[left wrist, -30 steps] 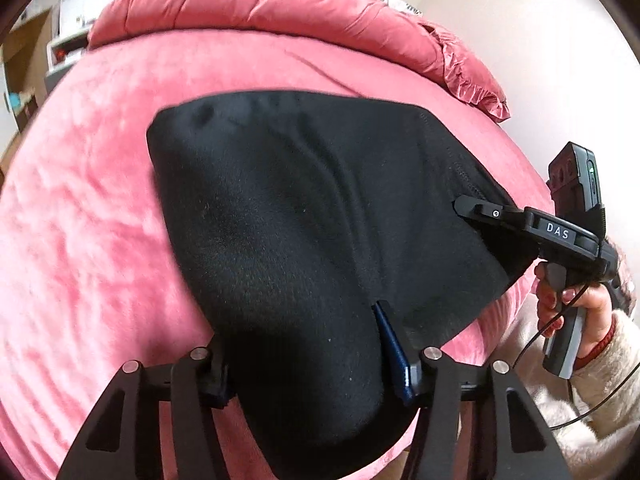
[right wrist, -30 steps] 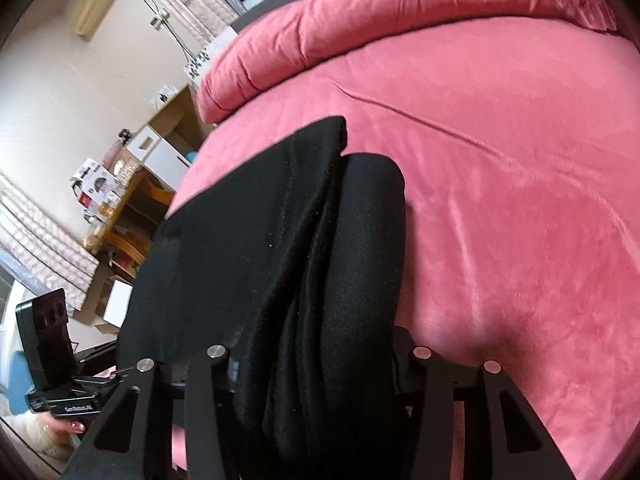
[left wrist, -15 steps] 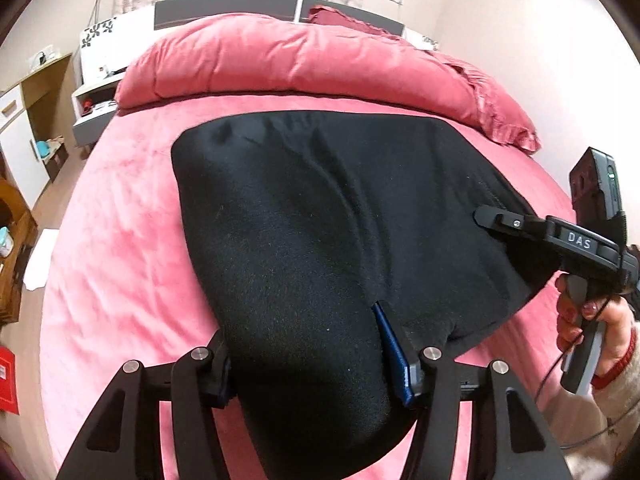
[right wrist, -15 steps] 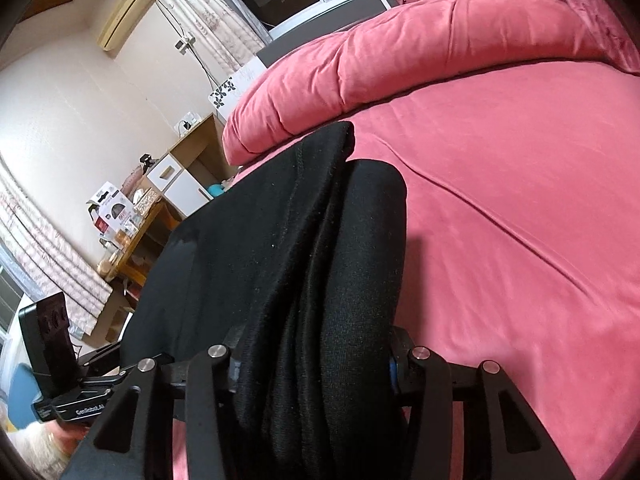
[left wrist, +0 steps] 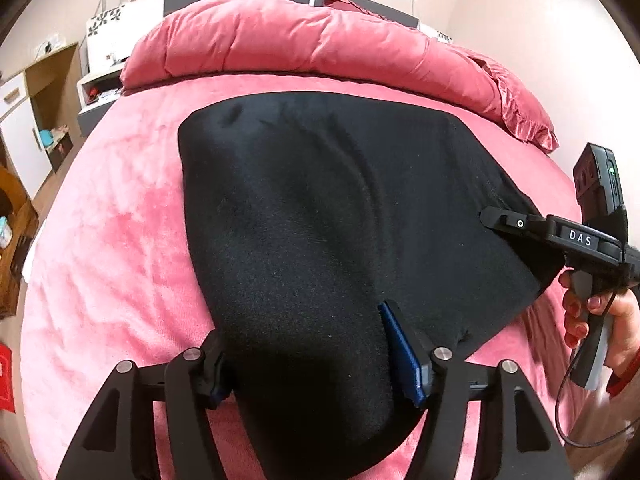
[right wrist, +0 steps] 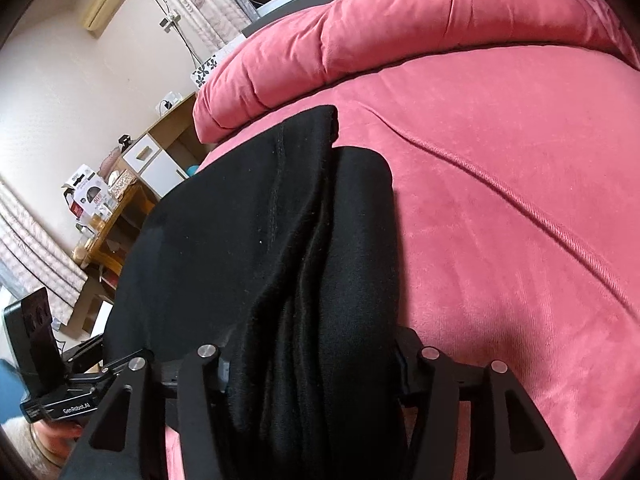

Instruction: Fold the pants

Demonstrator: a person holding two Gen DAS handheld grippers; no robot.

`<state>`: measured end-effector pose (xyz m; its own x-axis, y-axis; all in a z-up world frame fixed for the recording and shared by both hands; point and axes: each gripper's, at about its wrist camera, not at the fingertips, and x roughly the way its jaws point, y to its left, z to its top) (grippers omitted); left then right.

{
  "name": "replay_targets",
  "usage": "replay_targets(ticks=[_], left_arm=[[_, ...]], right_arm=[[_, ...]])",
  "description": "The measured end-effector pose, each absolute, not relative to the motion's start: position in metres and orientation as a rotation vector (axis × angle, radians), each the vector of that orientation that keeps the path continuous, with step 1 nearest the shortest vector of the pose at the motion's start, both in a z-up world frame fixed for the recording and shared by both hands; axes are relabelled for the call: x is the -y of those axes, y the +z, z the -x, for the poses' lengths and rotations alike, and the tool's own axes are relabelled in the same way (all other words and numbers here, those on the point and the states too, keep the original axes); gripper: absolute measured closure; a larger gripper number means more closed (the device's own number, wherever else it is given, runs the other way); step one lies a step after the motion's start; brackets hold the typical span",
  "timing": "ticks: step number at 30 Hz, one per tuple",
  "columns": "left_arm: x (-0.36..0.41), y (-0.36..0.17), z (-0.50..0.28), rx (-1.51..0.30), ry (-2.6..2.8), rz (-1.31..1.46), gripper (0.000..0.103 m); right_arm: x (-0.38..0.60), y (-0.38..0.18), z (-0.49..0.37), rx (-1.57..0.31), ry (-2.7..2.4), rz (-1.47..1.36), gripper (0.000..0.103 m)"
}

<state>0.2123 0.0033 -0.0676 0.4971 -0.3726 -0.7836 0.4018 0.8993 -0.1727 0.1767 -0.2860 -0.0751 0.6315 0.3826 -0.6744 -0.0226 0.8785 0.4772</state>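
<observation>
1. Pink plush bed (left wrist: 104,264) fills both views, with a rolled pink duvet (left wrist: 304,40) at its head and shelving against the wall beyond.
2. Black pants (left wrist: 320,208) lie across the bed, already doubled into a broad, thick panel; the right wrist view shows several layers stacked along one edge (right wrist: 316,264).
3. Left gripper (left wrist: 316,356) straddles the near end of the cloth. Its fingers (left wrist: 404,356) have just been opening and now stand wide, with the fabric between them but seemingly not pinched.
4. Right gripper (right wrist: 312,364) has the layered edge bunched between its fingers; these too have just been opening, and whether the pads bite or merely flank the cloth I cannot tell.
5. Handling, as a judgement: the fabric looks soft, fleecy and limp, light enough to lift but thick where layered. It will sag and drape instead of holding a line, and the plush cover probably drags on it.
6. Best hold: the two outer corners of one end, pinching all layers together so none slips out, and keeping the edge taut between the hands.
</observation>
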Motion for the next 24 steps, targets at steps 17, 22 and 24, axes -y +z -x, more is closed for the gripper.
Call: replay_targets(ticks=[17, 22, 24], left_arm=[[-0.03, -0.072, -0.175, -0.964, -0.398, 0.1, 0.027], [-0.034, -0.071, -0.158, -0.966, -0.385, 0.085, 0.027], [-0.033, -0.07, -0.151, -0.961, -0.387, 0.055, 0.027]], right_arm=[[0.279, -0.066, -0.164, -0.894, 0.166, -0.387, 0.035], [0.279, -0.063, -0.15, -0.895, 0.138, -0.341, 0.033], [0.278, -0.06, -0.143, -0.884, 0.124, -0.284, 0.031]])
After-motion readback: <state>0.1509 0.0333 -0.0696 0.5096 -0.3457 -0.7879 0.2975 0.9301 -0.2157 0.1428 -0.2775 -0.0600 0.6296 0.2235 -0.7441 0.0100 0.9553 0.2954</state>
